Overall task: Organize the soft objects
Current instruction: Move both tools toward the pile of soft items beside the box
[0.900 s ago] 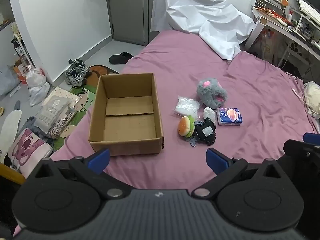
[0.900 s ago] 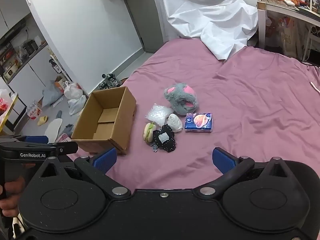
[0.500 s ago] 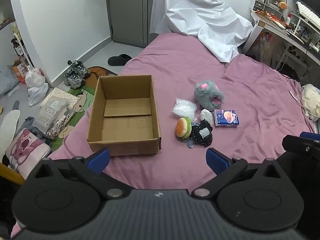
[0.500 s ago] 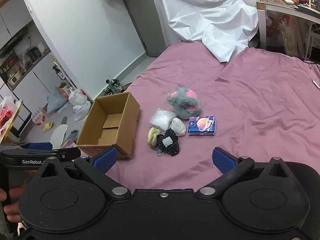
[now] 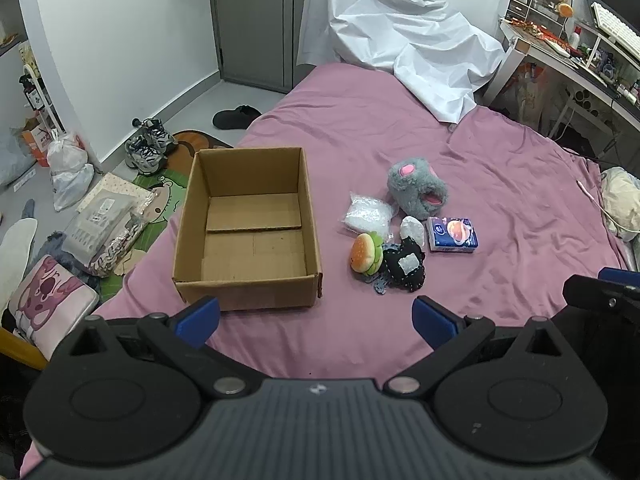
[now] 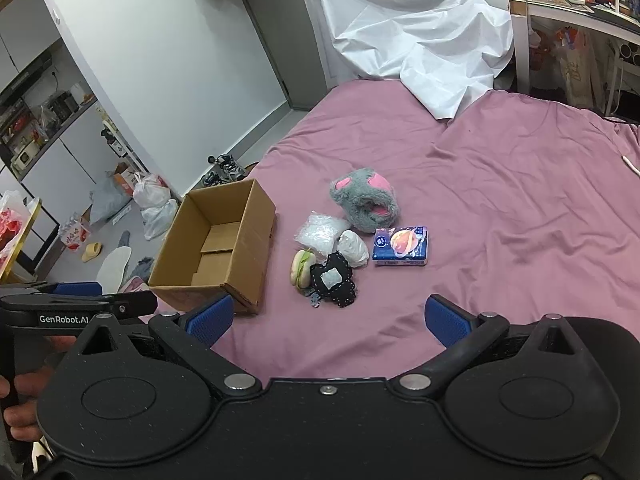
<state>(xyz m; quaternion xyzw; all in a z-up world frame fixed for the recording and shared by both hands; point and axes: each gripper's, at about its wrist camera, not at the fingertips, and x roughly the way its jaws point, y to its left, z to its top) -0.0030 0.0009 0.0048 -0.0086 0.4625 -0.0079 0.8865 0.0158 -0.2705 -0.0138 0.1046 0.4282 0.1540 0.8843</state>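
An empty open cardboard box [image 5: 248,232] [image 6: 216,248] sits on the purple bed. To its right lie a grey and pink plush [image 5: 416,188] [image 6: 366,200], a clear plastic bag [image 5: 368,214] [image 6: 320,232], a white soft lump [image 5: 412,230] [image 6: 354,248], a blue tissue pack [image 5: 452,234] [image 6: 402,246], a burger plush [image 5: 364,256] [image 6: 302,268] and a black fabric piece [image 5: 404,266] [image 6: 334,280]. My left gripper [image 5: 316,316] and right gripper [image 6: 328,318] are open and empty, held back from the objects.
A white sheet [image 5: 400,44] drapes the head of the bed. Shoes [image 5: 148,148], bags and a cushion [image 5: 48,296] lie on the floor left of the bed. A cluttered desk [image 5: 580,52] stands at the right. The right gripper's body [image 5: 600,292] shows in the left view.
Both grippers have pulled back and risen a little, so the box and objects appear smaller and farther away. Nothing on the bed has moved.
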